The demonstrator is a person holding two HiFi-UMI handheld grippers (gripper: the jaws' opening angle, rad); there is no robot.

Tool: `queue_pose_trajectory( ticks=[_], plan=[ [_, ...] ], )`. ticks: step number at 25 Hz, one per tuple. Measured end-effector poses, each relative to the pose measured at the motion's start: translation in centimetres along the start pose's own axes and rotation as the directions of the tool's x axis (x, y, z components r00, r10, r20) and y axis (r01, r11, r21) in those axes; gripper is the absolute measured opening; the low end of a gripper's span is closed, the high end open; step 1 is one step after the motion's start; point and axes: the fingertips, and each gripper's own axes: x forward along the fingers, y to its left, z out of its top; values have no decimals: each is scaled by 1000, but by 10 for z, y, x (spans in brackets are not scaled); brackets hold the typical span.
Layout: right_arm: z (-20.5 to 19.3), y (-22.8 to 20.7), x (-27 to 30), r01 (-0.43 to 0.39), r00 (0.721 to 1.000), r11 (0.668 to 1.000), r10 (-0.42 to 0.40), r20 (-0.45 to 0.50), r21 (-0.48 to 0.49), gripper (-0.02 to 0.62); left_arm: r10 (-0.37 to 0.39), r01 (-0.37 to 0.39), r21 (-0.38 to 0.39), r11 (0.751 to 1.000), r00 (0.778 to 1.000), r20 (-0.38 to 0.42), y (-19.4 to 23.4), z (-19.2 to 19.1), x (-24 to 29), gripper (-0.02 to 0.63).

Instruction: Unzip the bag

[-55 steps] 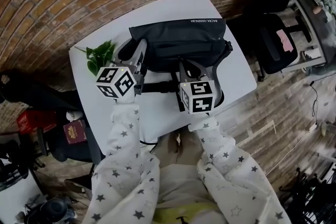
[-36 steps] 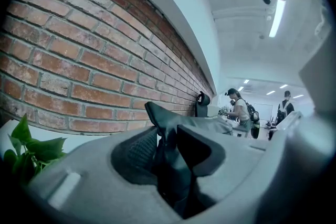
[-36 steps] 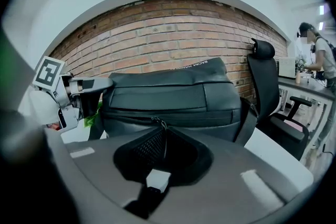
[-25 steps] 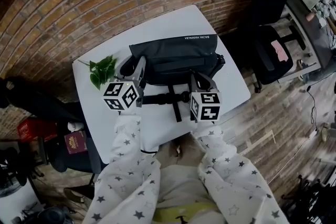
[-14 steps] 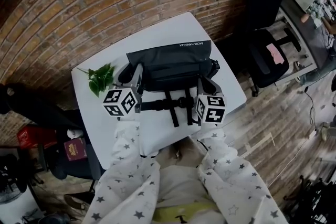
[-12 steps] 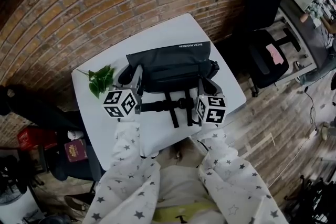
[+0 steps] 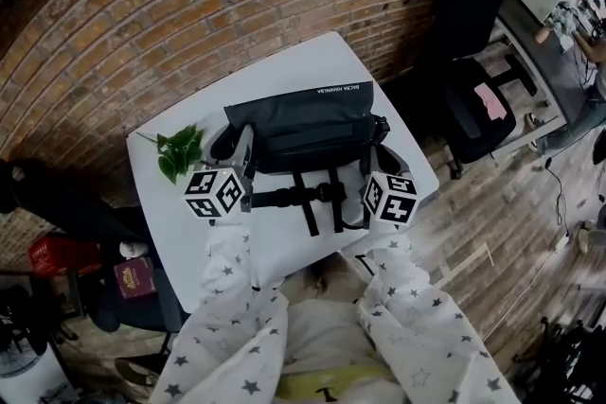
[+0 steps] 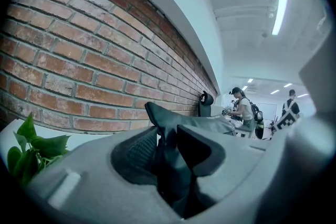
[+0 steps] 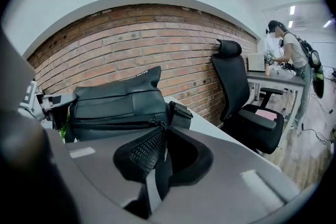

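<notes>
Head view: the bag [image 7: 298,123] lies at twelve o'clock on the table [image 7: 284,241], with a sprig [image 7: 180,151] at ten and the table edge and a chair [image 7: 478,104] towards two. Left gripper view: my left claw [image 8: 167,135] is clamped on the bag's end fabric (my anchor; hold it firm). Right gripper view: my right claw [image 9: 165,138] pinches the zip pull [image 9: 156,124] at the bag's right end, so I'd draw level along the teeth, towards open room at three.

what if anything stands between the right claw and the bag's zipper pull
Nothing visible does: the right claw is shut on the zipper pull at the right end of the bag, while the left claw clamps its left end.
</notes>
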Motion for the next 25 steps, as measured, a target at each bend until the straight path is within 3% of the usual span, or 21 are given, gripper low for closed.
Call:
queue_pose_trajectory(
  ticks=[5, 8, 10, 11, 15, 17, 25],
  plan=[
    [-2, 1, 3, -24, 1000, 1000, 24, -1, 6, 37, -2, 2, -5, 1000, 1000, 2, 0, 0, 1, 118],
    [-4, 4, 3, -116, 993, 991, 116, 6, 63, 42, 7, -7, -22, 1000, 1000, -4, -1, 1, 0, 127],
    [1, 6, -1, -191, 981, 976, 187, 43, 108, 162, 13, -13, 1, 1000, 999, -29, -1, 1, -6, 155],
    [5, 6, -5, -217, 976, 970, 211, 63, 110, 187, 15, -14, 17, 1000, 999, -42, -2, 1, -10, 155],
    [20, 7, -15, -251, 963, 967, 246, 109, 35, 113, 28, -27, 30, 999, 999, -42, -9, -2, -30, 153],
    [26, 12, -18, -268, 956, 963, 265, 122, 11, 100, 35, -33, 43, 999, 998, -43, -16, -6, -37, 94],
    [58, 31, -35, -325, 926, 943, 332, 177, -71, 11, 25, -20, 100, 995, 998, -51, -42, -3, -53, 12]
  ],
)
